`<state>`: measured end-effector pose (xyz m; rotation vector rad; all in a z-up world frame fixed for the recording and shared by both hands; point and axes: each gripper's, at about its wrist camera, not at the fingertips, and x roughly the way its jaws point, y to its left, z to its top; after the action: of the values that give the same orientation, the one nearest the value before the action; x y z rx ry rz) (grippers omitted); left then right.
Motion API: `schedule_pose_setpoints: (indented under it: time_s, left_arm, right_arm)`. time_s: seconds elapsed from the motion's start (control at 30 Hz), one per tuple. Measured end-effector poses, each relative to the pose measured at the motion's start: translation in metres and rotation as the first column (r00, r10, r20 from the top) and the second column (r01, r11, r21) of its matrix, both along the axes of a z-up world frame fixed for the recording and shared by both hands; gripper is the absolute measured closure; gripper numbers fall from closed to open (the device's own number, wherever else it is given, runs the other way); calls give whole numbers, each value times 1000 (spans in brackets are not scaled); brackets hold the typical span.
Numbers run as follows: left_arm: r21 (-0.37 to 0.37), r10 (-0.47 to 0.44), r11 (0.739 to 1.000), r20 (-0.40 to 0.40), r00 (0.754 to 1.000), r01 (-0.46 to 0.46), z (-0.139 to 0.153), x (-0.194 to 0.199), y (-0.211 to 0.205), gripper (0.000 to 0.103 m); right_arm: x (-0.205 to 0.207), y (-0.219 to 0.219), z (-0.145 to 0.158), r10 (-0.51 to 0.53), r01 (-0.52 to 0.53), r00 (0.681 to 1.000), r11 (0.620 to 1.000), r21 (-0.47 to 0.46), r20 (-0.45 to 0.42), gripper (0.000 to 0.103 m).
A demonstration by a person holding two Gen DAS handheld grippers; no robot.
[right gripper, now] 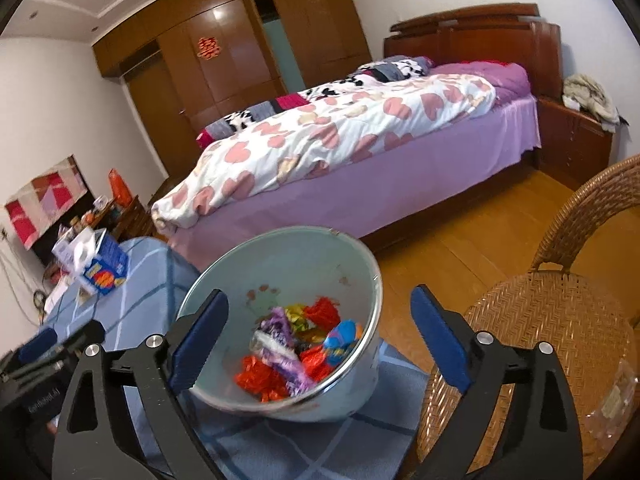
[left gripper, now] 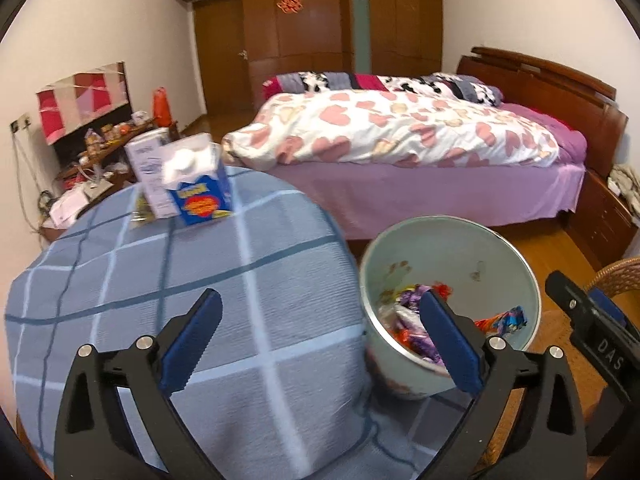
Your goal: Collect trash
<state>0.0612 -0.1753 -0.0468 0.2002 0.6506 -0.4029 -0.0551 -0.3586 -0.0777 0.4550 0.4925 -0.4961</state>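
Observation:
A pale blue-green bowl (left gripper: pixel 460 248) sits at the right edge of the round table (left gripper: pixel 200 300) with a blue checked cloth. It holds several crumpled candy wrappers (left gripper: pixel 412 320), red, purple and orange; the bowl (right gripper: pixel 320 252) and wrappers (right gripper: pixel 296 348) also show in the right wrist view. My left gripper (left gripper: pixel 320 340) is open and empty above the cloth, left of the bowl. My right gripper (right gripper: pixel 320 340) is open and empty, with the bowl between its fingers in view.
A blue tissue box (left gripper: pixel 200 192) and a white carton (left gripper: pixel 148 168) stand at the table's far side. A bed (left gripper: pixel 400 152) lies beyond. A wicker chair (right gripper: pixel 560 320) stands right of the table, with a clear plastic bag (right gripper: pixel 616 396) on its seat. A cluttered side table (left gripper: pixel 100 152) is at left.

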Motion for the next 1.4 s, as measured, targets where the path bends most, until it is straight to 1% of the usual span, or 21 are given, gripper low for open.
schedule_pose_setpoints:
  time_s: [0.2,0.3,0.4,0.63,0.7,0.77,0.9,1.0,1.27,1.4]
  left_arm:
    - [3,39,999,36,999,-39,11,-21,34,6]
    - [-6,63,998,45,997,-62,15,-32,51,6]
    - [-17,79,997,52,995,-79,21,-41,65,6]
    - [-31,124,992,109,986,-121,37,-65,95,6]
    - [-43,131,991,125,983,-127,43,-73,103,6]
    - [-56,137,990,139,981,-130,49,-79,110,6]
    - [-65,144,989,184,972,-134,62,-90,115,6]
    - [-80,146,988,207,967,-132,72,-97,118,6]
    - [-111,145,986,228,963,-122,89,-107,119,6]
    - [-110,151,986,226,962,-129,90,-108,120,6]
  right_arm:
    - [-12,27,5,48,-48,999,999,-22,-11,10]
    - [-20,41,8,68,-69,998,996,-50,-13,10]
    - [-26,51,12,85,-85,996,995,-56,-4,10]
    - [-36,79,31,140,-136,990,987,-88,36,10]
    - [-42,84,38,142,-136,988,986,-95,57,9]
    - [-50,90,50,134,-123,986,986,-111,96,8]
    - [-66,100,71,116,-89,979,982,-166,166,7]
    - [-75,104,81,111,-72,973,979,-190,205,6]
    - [-86,110,96,120,-57,962,967,-249,245,6]
    - [-86,110,97,119,-57,963,967,-250,243,6]
